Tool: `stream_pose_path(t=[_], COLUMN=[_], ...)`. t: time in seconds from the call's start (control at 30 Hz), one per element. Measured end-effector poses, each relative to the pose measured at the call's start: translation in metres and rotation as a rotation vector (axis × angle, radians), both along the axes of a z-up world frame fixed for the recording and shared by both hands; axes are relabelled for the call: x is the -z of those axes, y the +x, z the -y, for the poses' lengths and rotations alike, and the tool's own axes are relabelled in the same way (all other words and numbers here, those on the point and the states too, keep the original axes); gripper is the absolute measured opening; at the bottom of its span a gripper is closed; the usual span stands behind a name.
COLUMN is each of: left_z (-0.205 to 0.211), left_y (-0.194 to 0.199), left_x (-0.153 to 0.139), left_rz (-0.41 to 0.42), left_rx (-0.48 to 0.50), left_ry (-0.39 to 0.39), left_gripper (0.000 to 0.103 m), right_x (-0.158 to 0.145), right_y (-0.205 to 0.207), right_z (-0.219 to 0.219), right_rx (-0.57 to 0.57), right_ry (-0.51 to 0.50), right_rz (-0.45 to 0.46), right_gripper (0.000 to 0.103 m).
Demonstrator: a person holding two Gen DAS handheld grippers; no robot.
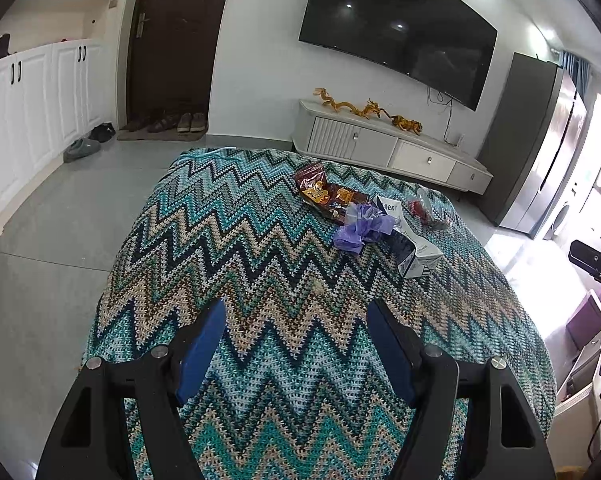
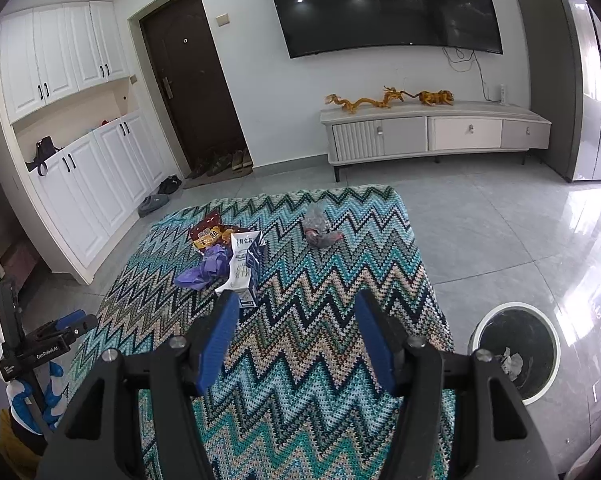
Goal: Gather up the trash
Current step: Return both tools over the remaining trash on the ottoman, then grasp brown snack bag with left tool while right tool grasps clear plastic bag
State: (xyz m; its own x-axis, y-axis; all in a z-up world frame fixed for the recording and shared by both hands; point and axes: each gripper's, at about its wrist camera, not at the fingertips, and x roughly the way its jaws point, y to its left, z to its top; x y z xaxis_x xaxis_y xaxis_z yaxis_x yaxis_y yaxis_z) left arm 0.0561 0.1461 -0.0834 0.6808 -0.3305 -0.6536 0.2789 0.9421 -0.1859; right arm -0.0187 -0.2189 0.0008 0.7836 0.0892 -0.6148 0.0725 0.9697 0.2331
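So both my grippers were tilted down over the zigzag blanket [image 1: 260,248], nothing in either one. My left gripper [image 1: 296,340] had its blue pads spread apart with only knit pattern showing between them, and my right gripper [image 2: 296,332] was the same, jaws apart and empty.

All the trash sat toward the far side of the blanket. From the left wrist view it went: red snack wrapper [image 1: 320,192] farthest, crumpled purple bag [image 1: 360,230] just in front of it, touching a squashed milk carton [image 1: 414,248] lying on its side, and a clear plastic wad [image 1: 428,208] off to the far right, apart from the rest. In the right wrist view the carton's near end sat just behind my left fingertip [image 2: 224,312]; I couldn't tell if they touched.

Nothing stood between the grippers and the pile, just bare blanket. The blanket's edges dropped to grey tile floor [image 2: 480,232] on the left, far and right sides. A white bin [image 2: 514,354] with a dark liner stood on the floor just beside the blanket's right edge, a scrap of paper already inside. Plenty of open floor ran out to the TV cabinet [image 2: 432,132].
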Motion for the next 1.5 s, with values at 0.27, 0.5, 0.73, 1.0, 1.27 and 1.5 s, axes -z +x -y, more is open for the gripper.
stream_pose_path(t=[0.27, 0.5, 0.73, 1.0, 1.27, 1.5], left_z=[0.013, 0.033, 0.064, 0.091, 0.083, 0.088], left_y=[0.009, 0.032, 0.053, 0.086, 0.152, 0.223], left_x=[-0.001, -0.003, 0.007, 0.009, 0.009, 0.024], left_rz=[-0.005, -0.028, -0.061, -0.066, -0.089, -0.14], left_rx=[0.033, 0.055, 0.091, 0.11, 0.055, 0.055], left_ry=[0.044, 0.07, 0.096, 0.166, 0.127, 0.057], left_gripper=[0.071, 0.071, 0.071, 0.071, 0.075, 0.075], right_x=[0.02, 0.034, 0.055, 0.069, 0.076, 0.088], right_y=[0.026, 0.045, 0.065, 0.097, 0.148, 0.196], right_z=[-0.003, 0.008, 0.029, 0.046, 0.045, 0.039], right_rx=[-0.039, -0.053, -0.056, -0.082, -0.138, -0.172], right_ry=[0.014, 0.023, 0.04, 0.041, 0.015, -0.002], right_rz=[-0.039, -0.049, -0.07, -0.074, -0.062, -0.062], right_gripper=[0.059, 0.059, 0.059, 0.059, 0.059, 0.059])
